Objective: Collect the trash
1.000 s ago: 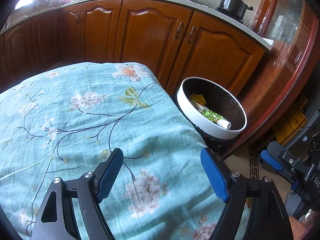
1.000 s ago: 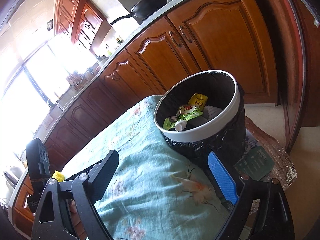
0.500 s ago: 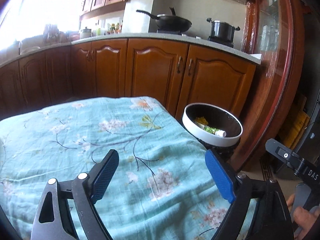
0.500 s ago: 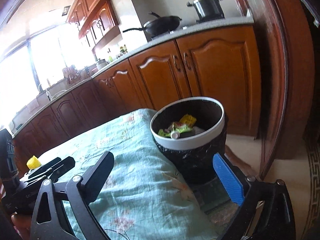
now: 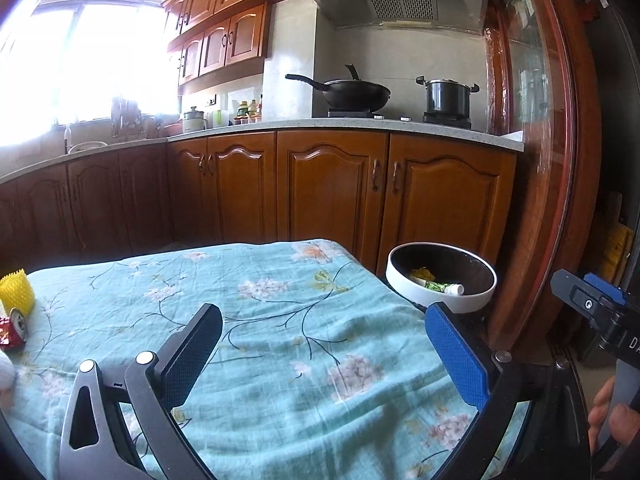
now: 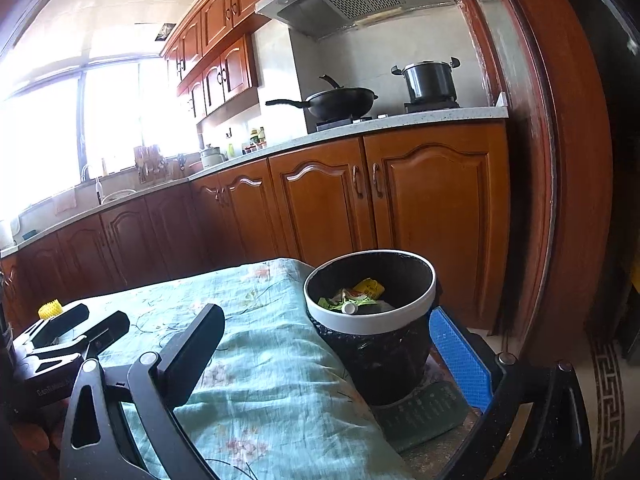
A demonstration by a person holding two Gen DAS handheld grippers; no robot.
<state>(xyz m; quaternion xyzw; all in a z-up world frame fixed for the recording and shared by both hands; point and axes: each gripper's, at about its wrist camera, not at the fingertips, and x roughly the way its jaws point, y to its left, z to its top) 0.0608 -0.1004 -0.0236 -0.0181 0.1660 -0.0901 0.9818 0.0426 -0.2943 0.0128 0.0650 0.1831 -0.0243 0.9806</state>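
Observation:
A white-rimmed black trash bin (image 5: 476,302) stands at the table's right end, with a green pouch (image 5: 436,286) and yellow wrapper inside; the right wrist view shows it too (image 6: 384,312). My left gripper (image 5: 324,356) is open and empty above the floral teal tablecloth (image 5: 280,320). My right gripper (image 6: 328,352) is open and empty, just in front of the bin. At the table's left edge lie a yellow spiky object (image 5: 16,292), a red can (image 5: 14,330) and something white (image 5: 6,372).
Wooden kitchen cabinets (image 5: 328,188) run behind the table, with a wok (image 5: 352,94) and pot (image 5: 446,96) on the counter. A wooden door frame (image 5: 556,160) stands right of the bin. The bin rests on a green mat (image 6: 424,412).
Both grippers have drawn back and tilted up, so the bin looks smaller and the upper kitchen shows. The yellow object and red can have come into the left view.

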